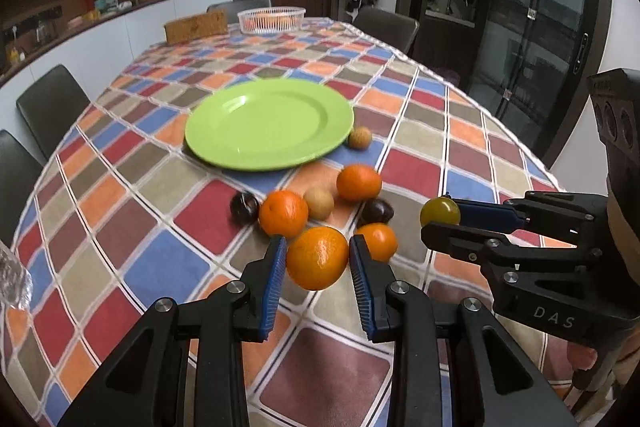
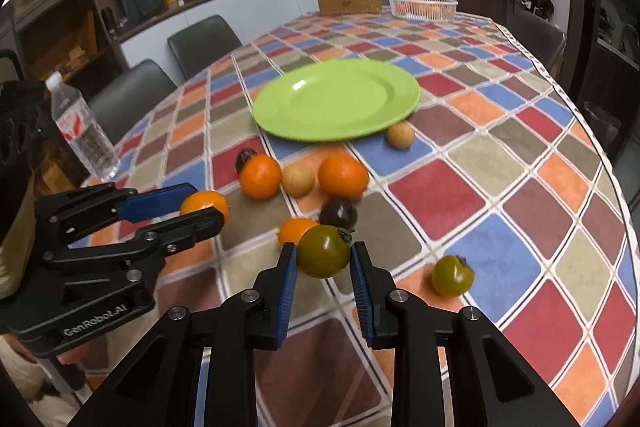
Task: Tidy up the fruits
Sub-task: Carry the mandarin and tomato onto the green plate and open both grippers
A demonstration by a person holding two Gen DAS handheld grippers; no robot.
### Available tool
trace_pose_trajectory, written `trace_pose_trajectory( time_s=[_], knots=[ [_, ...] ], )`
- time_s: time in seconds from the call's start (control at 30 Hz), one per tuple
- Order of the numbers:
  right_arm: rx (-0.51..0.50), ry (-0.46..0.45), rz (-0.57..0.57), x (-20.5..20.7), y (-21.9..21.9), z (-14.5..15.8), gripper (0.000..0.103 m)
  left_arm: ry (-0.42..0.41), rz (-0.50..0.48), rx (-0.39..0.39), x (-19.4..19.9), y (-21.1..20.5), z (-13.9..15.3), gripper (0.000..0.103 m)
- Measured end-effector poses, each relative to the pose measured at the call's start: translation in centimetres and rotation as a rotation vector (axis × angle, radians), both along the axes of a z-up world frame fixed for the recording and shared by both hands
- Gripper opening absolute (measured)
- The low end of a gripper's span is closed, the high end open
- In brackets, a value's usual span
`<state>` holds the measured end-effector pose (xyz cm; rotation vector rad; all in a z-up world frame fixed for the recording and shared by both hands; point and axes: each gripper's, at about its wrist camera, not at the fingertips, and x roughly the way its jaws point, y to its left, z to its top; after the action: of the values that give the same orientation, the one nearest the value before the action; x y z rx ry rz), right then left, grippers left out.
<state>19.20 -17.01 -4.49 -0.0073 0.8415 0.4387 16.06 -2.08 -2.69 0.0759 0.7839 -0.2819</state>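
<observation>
Left gripper (image 1: 318,257): blue pads pinching a round orange tangerine (image 1: 317,257), lifted just above the checkered tablecloth (image 1: 168,259).
Right gripper (image 2: 324,257): fingers clamped on a green-brown tomato (image 2: 324,251), near edge of the fruit pile.
Plate: round lime-green plastic plate (image 1: 269,123), bare, farther along the table.
Loose fruit: three more tangerines, two tan longans, two dark plums between plate and grippers; second green tomato (image 2: 452,275) off to the right.
Far end: white wire basket (image 1: 271,19).
</observation>
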Motion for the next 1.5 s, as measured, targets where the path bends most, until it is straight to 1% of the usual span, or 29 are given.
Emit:
trace_pose_trajectory(
  time_s=[0.2,0.4,0.57,0.8,0.93,1.03,1.23,1.37,1.5],
  knots=[
    [0.025,-0.052,0.001,0.8,-0.1,2.3,0.028,-0.054,0.009,-0.005,1.0,0.2,2.0,0.032],
    [0.009,-0.113,0.017,2.6,0.7,4.5,0.028,-0.096,0.016,-0.005,3.1,0.8,3.7,0.032],
    [0.003,-0.125,0.033,4.8,1.2,5.4,0.028,-0.111,0.026,0.016,5.2,1.2,4.1,0.032],
    [-0.020,-0.097,0.052,8.8,2.2,5.6,0.028,-0.102,0.031,0.030,8.7,2.1,3.9,0.032],
    [-0.039,-0.068,0.060,11.2,2.8,4.9,0.028,-0.071,0.025,0.007,10.7,2.6,3.5,0.032],
    [-0.051,-0.038,0.065,12.9,3.3,4.1,0.028,-0.043,0.017,0.012,12.3,2.8,2.9,0.032],
    [-0.078,0.030,0.074,16.1,4.4,2.3,0.028,0.047,0.017,-0.014,16.0,3.4,1.0,0.032],
    [-0.087,0.075,0.072,17.6,4.7,1.1,0.028,0.100,0.018,-0.027,17.7,3.8,-0.4,0.032],
    [-0.095,0.098,0.070,18.6,5.0,0.3,0.028,0.129,0.018,-0.029,18.7,3.8,-1.3,0.032]
  ],
)
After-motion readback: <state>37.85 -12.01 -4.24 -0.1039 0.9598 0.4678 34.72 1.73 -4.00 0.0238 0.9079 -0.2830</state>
